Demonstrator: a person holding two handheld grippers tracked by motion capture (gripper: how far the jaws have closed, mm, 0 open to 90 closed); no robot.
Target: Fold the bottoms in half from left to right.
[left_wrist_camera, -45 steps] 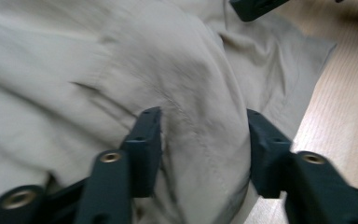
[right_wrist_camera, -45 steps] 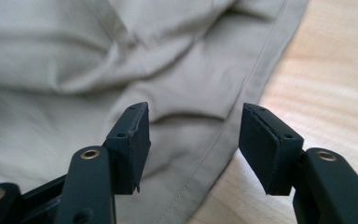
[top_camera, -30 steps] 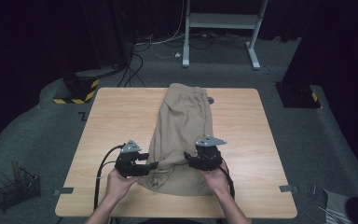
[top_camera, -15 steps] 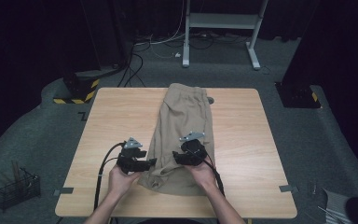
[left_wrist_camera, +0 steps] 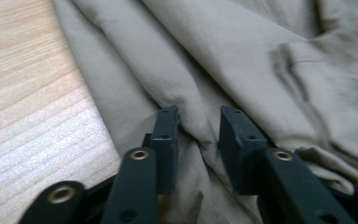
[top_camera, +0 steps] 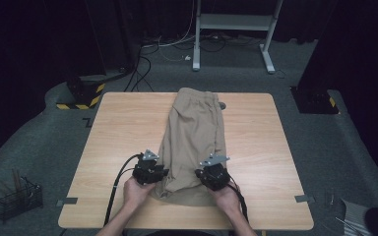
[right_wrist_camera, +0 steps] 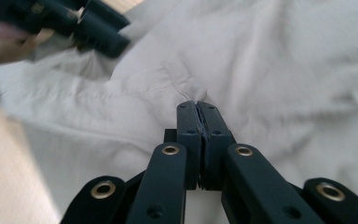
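A: near edge first. Left claw (top_camera: pixel 158 173) sits at the near-left corner of the folded khaki cotton trousers (top_camera: pixel 197 132), jaws have just been closing, a raised ridge of cloth stands between them; in the left gripper view the pads (left_wrist_camera: pixel 168 135) are at the fold but not clearly squeezing it, so call it not yet clenched

B: right one?

A: right claw (top_camera: pixel 205 173) at the near-right corner, jaws have just been closing and now stand together; right gripper view shows a thin pinch of the fabric (right_wrist_camera: pixel 242 60) caught between the tips, so clenched on the trousers

B: where's the garment lying?

A: on the light wooden table (top_camera: pixel 123 128), middle strip, long axis running straight away from the person, near hem between the two hands, far end by the far table edge. Both claws are at the near end, one per corner, each about as near as the other

B: so the next move?

A: my guess, lift the near end and carry it forward along that long axis to fold. Left pinch needs to finish first or that corner slips

B: far stuff?

A: grey metal stand (top_camera: pixel 234 22) on the carpet beyond the table, cables near it, nothing in play
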